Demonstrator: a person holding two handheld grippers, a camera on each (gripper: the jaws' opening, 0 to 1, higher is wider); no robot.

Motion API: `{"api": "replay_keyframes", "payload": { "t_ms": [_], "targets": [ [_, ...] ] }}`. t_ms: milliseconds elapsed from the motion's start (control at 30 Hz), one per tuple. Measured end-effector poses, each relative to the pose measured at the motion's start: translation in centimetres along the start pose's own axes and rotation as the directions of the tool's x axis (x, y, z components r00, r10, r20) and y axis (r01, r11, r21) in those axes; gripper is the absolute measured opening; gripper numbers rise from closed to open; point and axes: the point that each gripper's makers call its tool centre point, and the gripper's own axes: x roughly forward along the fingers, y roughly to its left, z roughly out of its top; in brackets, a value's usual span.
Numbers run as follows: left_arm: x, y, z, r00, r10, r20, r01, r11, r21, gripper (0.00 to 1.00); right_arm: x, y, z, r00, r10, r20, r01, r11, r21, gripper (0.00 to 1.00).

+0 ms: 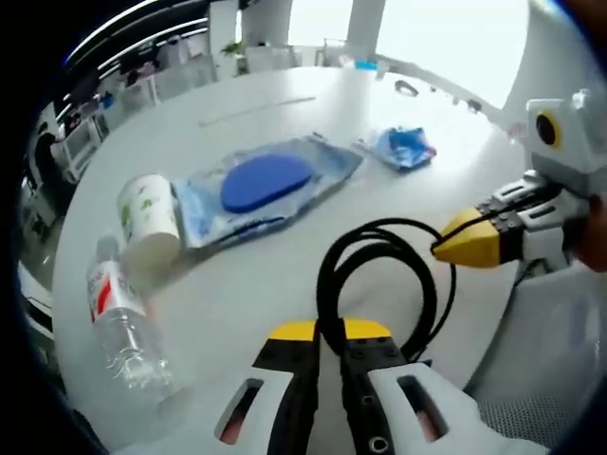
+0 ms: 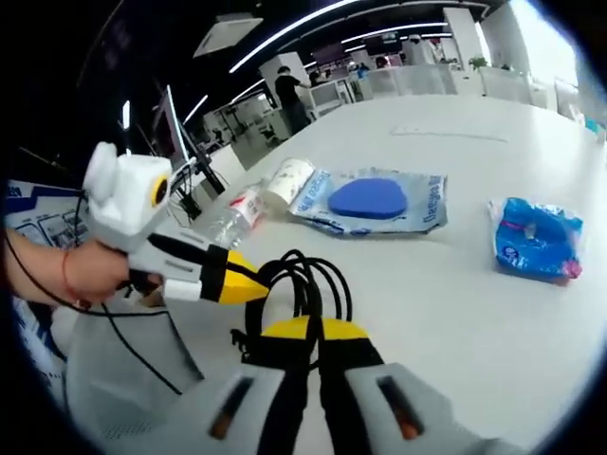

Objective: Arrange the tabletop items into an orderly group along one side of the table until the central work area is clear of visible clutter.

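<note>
Both claws (image 1: 329, 334) (image 2: 313, 334) pinch the black cable (image 1: 379, 275); cup (image 1: 149, 220), bottle (image 1: 121, 318), pouch (image 1: 270, 185) lie beyond.

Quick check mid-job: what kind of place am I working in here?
Probably an open-plan office: a large white table, rows of desks with monitors behind it, long ceiling strip lights, and a person standing farther back.

— What's lying on my worktop (image 1: 285, 284)?
— A tipped paper cup (image 1: 149, 217) beside a lying clear bottle (image 1: 119, 318), a blue pad in its clear bag (image 1: 268, 187), and a crumpled blue packet (image 1: 405, 147).
— And the black cable (image 1: 379, 284)?
— Looped, nearest me.
</note>
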Motion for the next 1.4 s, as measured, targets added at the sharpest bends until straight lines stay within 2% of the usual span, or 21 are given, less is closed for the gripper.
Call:
{"api": "replay_keyframes", "payload": {
  "t_ms": [267, 700, 867, 1167, 1400],
  "targets": [
    [1.0, -2.2, 2.4, 0.999, -0.040, 0.015, 0.040, 0.999, 0.026, 0.02, -2.1, -2.0, 0.6, 0.999, -0.037, 0.034, 0.037, 0.999, 0.026, 0.00],
    [3.6, -6.7, 7.0, 0.993, -0.118, 0.018, 0.116, 0.990, 0.082, 0.02, -6.4, -7.2, 1.6, 0.987, -0.133, 0.086, 0.126, 0.989, 0.074, 0.00],
    [4.5, -8.2, 8.3, 0.990, -0.141, 0.015, 0.139, 0.985, 0.101, 0.02, -7.7, -8.9, 1.9, 0.982, -0.161, 0.099, 0.153, 0.985, 0.083, 0.00],
    [6.0, -10.2, 10.2, 0.985, -0.170, 0.005, 0.168, 0.978, 0.123, 0.02, -9.3, -11.5, 2.2, 0.975, -0.194, 0.107, 0.184, 0.978, 0.097, 0.00],
    [7.0, -11.2, 10.9, 0.983, -0.183, -0.005, 0.182, 0.975, 0.128, 0.02, -10.1, -13.0, 2.1, 0.972, -0.211, 0.105, 0.201, 0.974, 0.105, 0.00]
  ]
}}
